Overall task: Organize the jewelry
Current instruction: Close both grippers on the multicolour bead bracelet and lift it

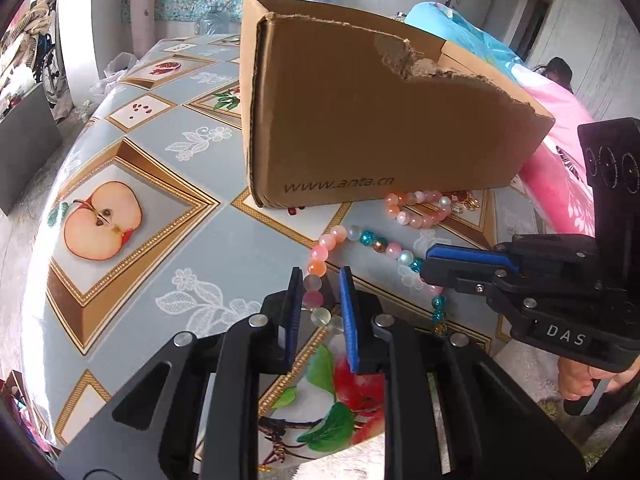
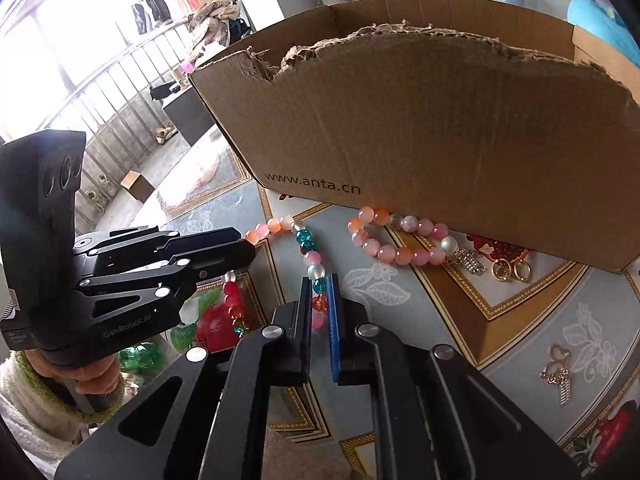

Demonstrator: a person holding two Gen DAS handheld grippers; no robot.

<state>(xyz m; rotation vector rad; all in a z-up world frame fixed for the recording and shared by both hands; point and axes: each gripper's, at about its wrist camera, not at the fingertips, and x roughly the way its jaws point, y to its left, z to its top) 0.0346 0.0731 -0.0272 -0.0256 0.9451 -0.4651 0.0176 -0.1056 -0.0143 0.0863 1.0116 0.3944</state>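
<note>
A long necklace [image 1: 362, 238] of pink, white and teal beads lies on the table in front of a torn cardboard box [image 1: 360, 120]. My left gripper [image 1: 320, 284] straddles one end of the necklace, jaws narrowly apart around the beads. My right gripper [image 2: 320, 286] is closed on the strand's other side [image 2: 306, 240]; it shows from the side in the left wrist view [image 1: 430, 266]. A pink bead bracelet [image 2: 394, 236] lies against the box [image 2: 420, 120].
Gold hoop earrings [image 2: 512, 270] and a silver charm [image 2: 468, 262] lie by the box's right corner. A gold pendant [image 2: 558, 372] lies at the right. The fruit-patterned tablecloth [image 1: 132, 208] covers the table. Pink and blue bedding [image 1: 560, 120] lies behind the box.
</note>
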